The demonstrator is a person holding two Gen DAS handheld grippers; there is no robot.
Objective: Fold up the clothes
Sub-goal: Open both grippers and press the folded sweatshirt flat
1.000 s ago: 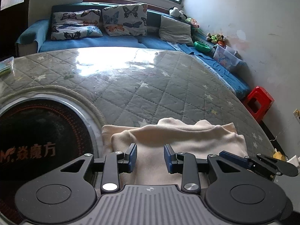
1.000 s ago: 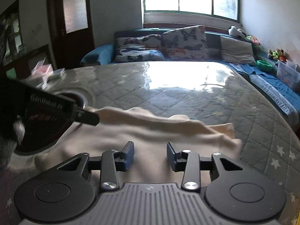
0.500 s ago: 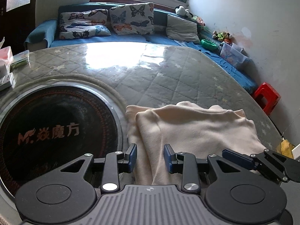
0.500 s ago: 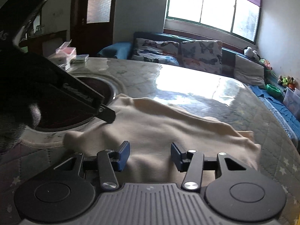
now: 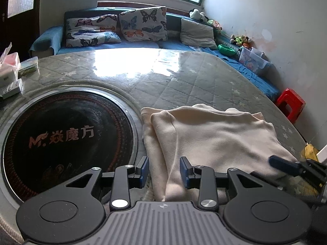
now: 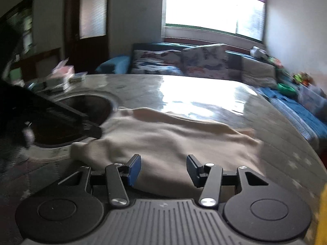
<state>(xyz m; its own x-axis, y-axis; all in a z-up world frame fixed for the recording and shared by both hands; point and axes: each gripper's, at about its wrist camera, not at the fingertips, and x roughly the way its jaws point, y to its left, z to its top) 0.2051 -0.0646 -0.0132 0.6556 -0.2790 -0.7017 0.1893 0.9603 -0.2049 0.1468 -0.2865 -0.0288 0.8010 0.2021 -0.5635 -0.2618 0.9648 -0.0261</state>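
A: Left wrist view: what risk is judged largest?

B: The cream garment [image 5: 214, 138], folded in layers at lower centre and right, lies touching the rim of the round cooktop [image 5: 65, 136] set into the table. If the near fold were dragged leftward, cloth could be pulled onto the dark glass. That is a judgement only.

A: And the tools?

B: The left gripper [image 5: 163, 169] is seen spread, nothing pinched, its blue pads either side of the garment's near left edge. The right gripper [image 6: 163, 168] is likewise spread and empty over the garment's near edge [image 6: 173, 138]. In the left view the right gripper's tip [image 5: 286, 164] is seen low at the right edge, by the cloth's corner. A pinch taken through one layer only could let the layers slide apart. The right wrist view is blurred, so contact cannot be told there.

A: The surface?

B: A quilted grey table cover [image 5: 184, 81] with small stars, under a glossy film, is shown across the middle; strong window glare is reflected at upper centre. Cloth may be expected to slip on it.

A: The room?

B: A blue sofa [image 5: 155, 47] with butterfly pillows [image 5: 143, 24] is seen at the top, a red stool [image 5: 290, 104] at the right edge, boxes [image 5: 10, 75] at the left edge.
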